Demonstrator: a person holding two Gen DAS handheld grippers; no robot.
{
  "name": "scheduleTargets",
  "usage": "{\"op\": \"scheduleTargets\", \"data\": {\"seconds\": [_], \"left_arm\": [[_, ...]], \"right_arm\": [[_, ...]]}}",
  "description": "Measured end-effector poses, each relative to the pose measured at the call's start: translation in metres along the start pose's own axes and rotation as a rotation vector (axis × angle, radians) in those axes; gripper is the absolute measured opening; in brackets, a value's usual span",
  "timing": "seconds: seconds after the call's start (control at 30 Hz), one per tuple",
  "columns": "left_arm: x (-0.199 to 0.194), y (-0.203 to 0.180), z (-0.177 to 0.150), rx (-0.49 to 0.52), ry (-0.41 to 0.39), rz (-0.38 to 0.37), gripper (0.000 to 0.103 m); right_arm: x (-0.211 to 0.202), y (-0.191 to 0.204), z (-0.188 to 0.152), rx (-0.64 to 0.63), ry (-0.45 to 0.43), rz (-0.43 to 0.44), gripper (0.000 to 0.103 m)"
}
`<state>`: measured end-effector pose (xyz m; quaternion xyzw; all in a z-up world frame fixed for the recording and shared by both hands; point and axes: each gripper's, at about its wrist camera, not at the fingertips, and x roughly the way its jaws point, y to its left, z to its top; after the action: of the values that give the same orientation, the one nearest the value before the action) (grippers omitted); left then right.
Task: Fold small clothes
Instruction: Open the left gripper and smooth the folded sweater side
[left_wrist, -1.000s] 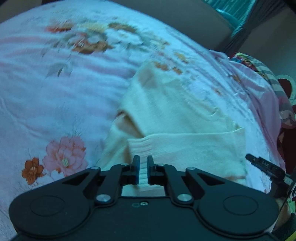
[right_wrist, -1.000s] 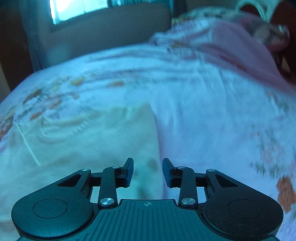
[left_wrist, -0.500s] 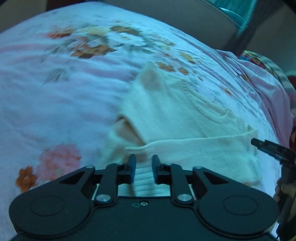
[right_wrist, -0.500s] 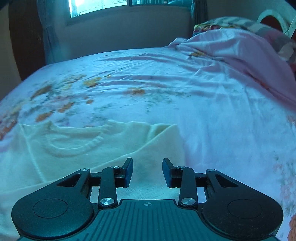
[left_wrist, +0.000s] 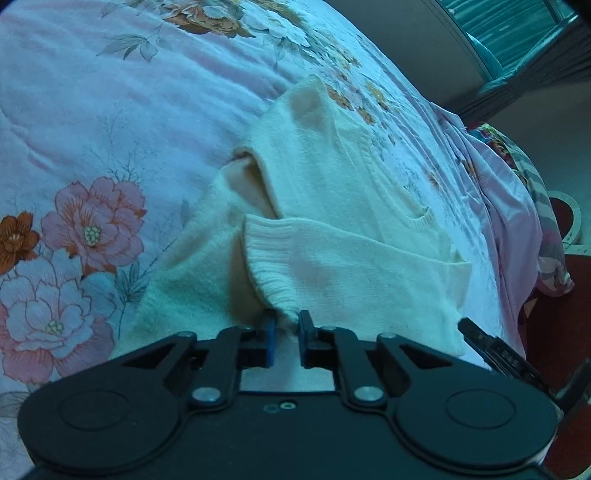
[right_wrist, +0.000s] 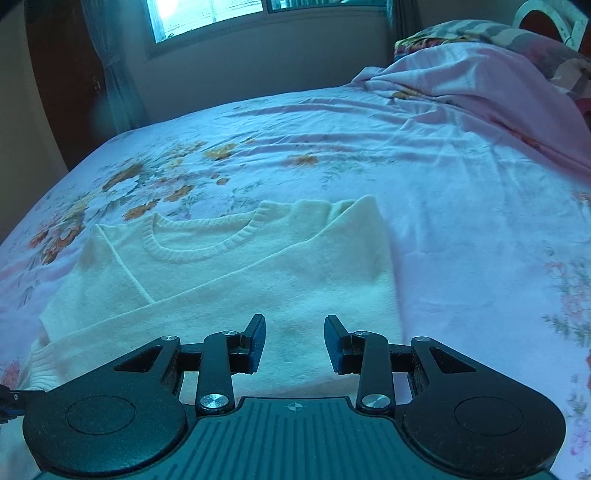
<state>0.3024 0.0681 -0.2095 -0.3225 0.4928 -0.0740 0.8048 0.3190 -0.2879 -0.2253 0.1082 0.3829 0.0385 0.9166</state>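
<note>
A small cream knit sweater (left_wrist: 332, 206) lies on the floral bedsheet (left_wrist: 110, 110), neck away from me, one sleeve folded across its body. My left gripper (left_wrist: 284, 332) has its jaws narrowly apart at the ribbed cuff (left_wrist: 269, 266) of that sleeve, with a bit of knit between them. In the right wrist view the sweater (right_wrist: 229, 273) shows its round collar (right_wrist: 199, 240). My right gripper (right_wrist: 294, 339) is open and empty, just above the sweater's lower body. The right gripper's finger also shows in the left wrist view (left_wrist: 491, 347).
A bunched pink sheet and striped pillows (right_wrist: 498, 74) lie at the head of the bed on the right. A window (right_wrist: 207, 14) and wall stand beyond the far bed edge. A red and white chair back (left_wrist: 565, 229) is beside the bed.
The left gripper opened slightly from shut and dropped lower with the sleeve cuff onto the sweater. The right wrist view steadied and pulled back, showing the collar; the right gripper stayed open.
</note>
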Motion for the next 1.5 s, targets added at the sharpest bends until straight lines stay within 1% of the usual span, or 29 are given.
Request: {"op": "scheduleTargets", "data": {"seconds": [0.1,0.17,0.23,0.33,0.4,0.43,0.5,0.53,0.6,0.63,0.7,0.8,0.87,0.9,0.93,0.97,1.0,1.03,1.1,1.13,1.17,1.2,1.27,1.3,1.33,1.37,1.4,1.43,1.5], "left_arm": [[-0.009,-0.003,-0.001,-0.025,-0.019,-0.016,0.003],[-0.026,-0.009,-0.005,-0.014,-0.029,-0.046,0.003],[-0.043,-0.013,-0.014,-0.005,-0.016,-0.083,0.003],[-0.051,-0.012,-0.031,0.052,-0.024,-0.044,0.003],[-0.033,0.001,-0.034,0.058,-0.012,0.040,0.003],[-0.022,0.007,-0.033,0.061,0.006,0.063,0.005],[-0.018,0.010,-0.030,0.063,0.016,0.070,0.008],[-0.023,0.006,-0.029,0.069,0.012,0.074,0.013],[-0.040,-0.005,-0.030,0.126,-0.041,0.108,0.017],[-0.052,-0.008,-0.032,0.157,-0.074,0.112,0.017],[-0.061,-0.014,-0.028,0.178,-0.102,0.112,0.017],[-0.045,-0.023,-0.017,0.212,-0.113,0.129,0.017],[-0.024,-0.026,-0.009,0.207,-0.081,0.130,0.017],[-0.013,-0.026,-0.008,0.219,-0.070,0.144,0.017],[-0.003,-0.023,-0.009,0.242,-0.059,0.166,0.015],[0.001,-0.022,-0.010,0.250,-0.065,0.171,0.015],[0.002,-0.021,-0.011,0.262,-0.067,0.169,0.015],[0.001,-0.021,-0.011,0.269,-0.067,0.171,0.015],[-0.005,-0.022,-0.010,0.242,-0.061,0.165,0.015],[-0.011,-0.023,-0.011,0.241,-0.069,0.154,0.018],[-0.013,-0.023,-0.014,0.257,-0.079,0.155,0.019],[-0.011,-0.023,-0.016,0.272,-0.075,0.166,0.019],[-0.004,-0.020,-0.021,0.296,-0.075,0.174,0.018],[-0.005,-0.023,-0.021,0.307,-0.077,0.183,0.018],[-0.009,-0.027,-0.022,0.308,-0.074,0.193,0.018],[-0.014,-0.029,-0.023,0.300,-0.072,0.185,0.018],[-0.019,-0.030,-0.025,0.301,-0.072,0.172,0.020],[-0.022,-0.031,-0.028,0.310,-0.073,0.174,0.023],[-0.019,-0.026,-0.034,0.323,-0.063,0.199,0.023]], "right_arm": [[-0.005,-0.005,-0.001,0.015,-0.002,-0.020,0.035],[-0.009,-0.008,-0.001,0.015,-0.011,-0.027,0.035],[-0.011,-0.011,0.000,0.005,-0.019,-0.042,0.035],[-0.008,-0.015,0.000,0.005,-0.018,-0.050,0.035],[-0.001,-0.016,-0.002,0.008,-0.002,-0.051,0.035],[0.004,-0.014,-0.004,0.006,0.012,-0.050,0.035],[0.013,-0.011,-0.004,-0.010,0.031,-0.049,0.035],[0.014,-0.010,-0.003,-0.022,0.024,-0.050,0.035],[0.017,-0.009,0.003,-0.043,-0.001,-0.055,0.035],[0.020,-0.010,0.008,-0.048,-0.008,-0.061,0.035],[0.030,-0.012,0.019,-0.030,-0.020,-0.060,0.035],[0.048,-0.009,0.037,-0.013,-0.034,-0.051,0.035],[0.060,-0.003,0.046,-0.039,-0.037,-0.036,0.035],[0.066,-0.001,0.048,-0.053,-0.033,-0.031,0.035],[0.079,-0.002,0.050,-0.071,-0.008,-0.053,0.035],[0.093,-0.006,0.050,-0.081,0.042,-0.102,0.035],[0.104,-0.015,0.049,-0.072,0.065,-0.120,0.035],[0.105,-0.022,0.049,-0.049,0.056,-0.117,0.035],[0.103,-0.021,0.055,-0.050,0.067,-0.126,0.035],[0.095,-0.019,0.056,-0.048,0.052,-0.128,0.035],[0.083,-0.018,0.054,-0.033,0.014,-0.099,0.035],[0.075,-0.016,0.049,-0.031,-0.009,-0.074,0.035],[0.082,-0.007,0.031,-0.124,0.078,-0.104,0.035],[0.078,-0.005,0.026,-0.149,0.064,-0.120,0.035],[0.070,-0.003,0.024,-0.144,0.060,-0.130,0.035],[0.058,-0.002,0.023,-0.115,0.050,-0.107,0.035],[0.042,-0.001,0.020,-0.083,0.025,-0.067,0.035],[0.024,0.005,0.013,-0.084,0.002,-0.039,0.035],[0.006,0.019,-0.005,-0.151,0.010,-0.027,0.035]]}}
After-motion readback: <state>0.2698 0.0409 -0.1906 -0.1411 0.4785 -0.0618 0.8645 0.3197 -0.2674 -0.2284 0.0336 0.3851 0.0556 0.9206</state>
